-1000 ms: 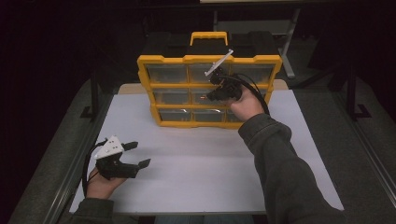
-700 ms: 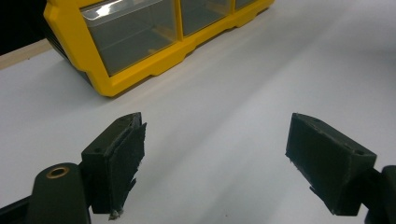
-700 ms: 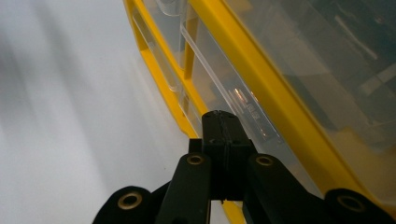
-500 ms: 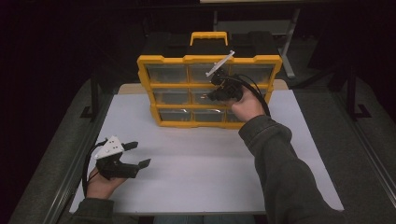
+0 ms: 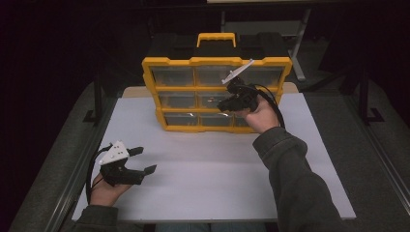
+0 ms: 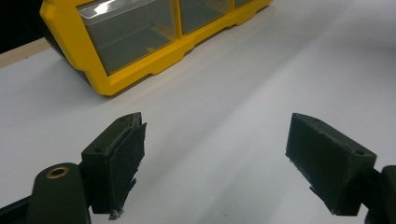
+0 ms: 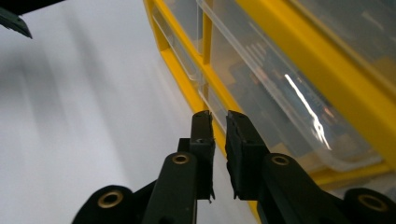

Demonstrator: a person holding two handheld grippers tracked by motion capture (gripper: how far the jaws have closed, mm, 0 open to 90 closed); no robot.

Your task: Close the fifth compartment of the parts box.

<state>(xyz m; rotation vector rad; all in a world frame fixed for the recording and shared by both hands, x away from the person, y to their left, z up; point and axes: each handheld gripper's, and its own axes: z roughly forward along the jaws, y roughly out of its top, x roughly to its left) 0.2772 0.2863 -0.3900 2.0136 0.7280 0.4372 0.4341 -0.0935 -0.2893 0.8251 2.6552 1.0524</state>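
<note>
A yellow drawer cabinet (image 5: pixel 193 88) with clear drawers and a black handle stands at the back of the white table top (image 5: pixel 217 169). My right gripper (image 5: pixel 223 104) is held up against its front, at the middle row. In the right gripper view, the right gripper (image 7: pixel 219 119) has its tips beside the lip of a clear drawer (image 7: pixel 261 88). Its jaws have just been opening and stand a narrow gap apart, with nothing between them. My left gripper (image 5: pixel 146 160) rests low at the near left, wide open and empty. In the left gripper view, the left gripper (image 6: pixel 215 144) is over bare table.
The cabinet (image 6: pixel 140 56) lies ahead of the left gripper, its bottom corner closest. Dark metal frame legs (image 5: pixel 98 96) stand beside the table's left and right edges. A person's grey sleeve (image 5: pixel 290 179) crosses the right half of the table.
</note>
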